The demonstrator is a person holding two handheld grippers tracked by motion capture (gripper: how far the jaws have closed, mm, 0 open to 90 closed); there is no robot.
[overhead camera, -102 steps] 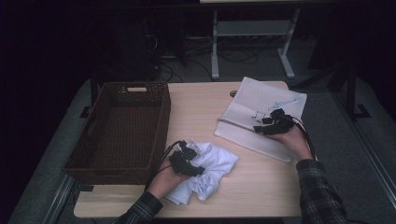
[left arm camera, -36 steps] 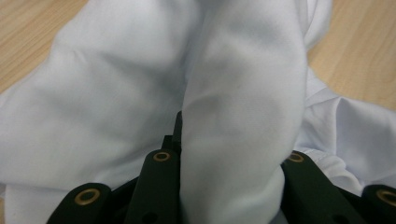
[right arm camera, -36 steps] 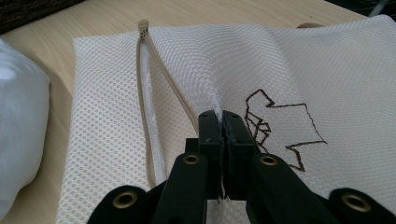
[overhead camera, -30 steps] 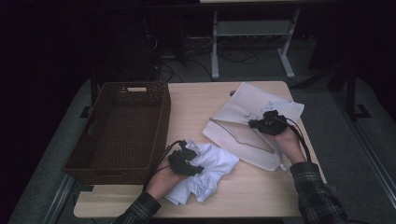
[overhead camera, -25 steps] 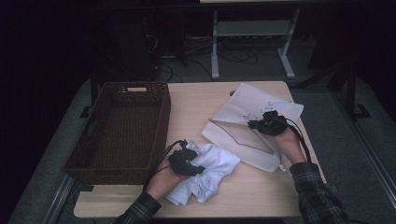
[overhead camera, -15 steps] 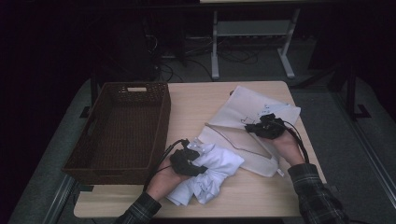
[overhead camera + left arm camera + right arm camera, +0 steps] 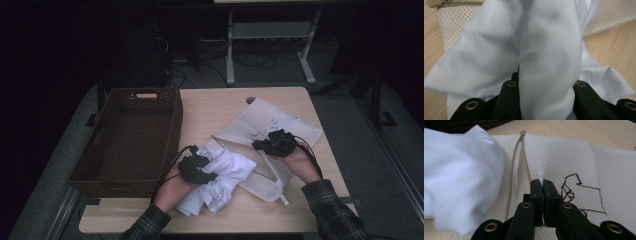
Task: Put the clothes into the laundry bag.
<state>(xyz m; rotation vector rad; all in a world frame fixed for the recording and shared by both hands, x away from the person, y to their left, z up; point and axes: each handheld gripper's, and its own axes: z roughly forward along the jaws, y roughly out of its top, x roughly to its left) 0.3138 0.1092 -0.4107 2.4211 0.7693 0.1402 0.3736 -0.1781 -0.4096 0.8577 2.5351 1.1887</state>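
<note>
Right gripper view: my right tongs (image 7: pixel 543 185) pinch the mesh bag (image 7: pixel 584 162), zipper beside them; left tongs (image 7: pixel 544 86) clamp the white shirt (image 7: pixel 524 50). I lift the mesh so the mouth gapes.

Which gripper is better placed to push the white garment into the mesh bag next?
Left. The left gripper is clamped on the white garment, right beside the mesh bag and its zipper. The right gripper pinches the bag's mesh.
</note>
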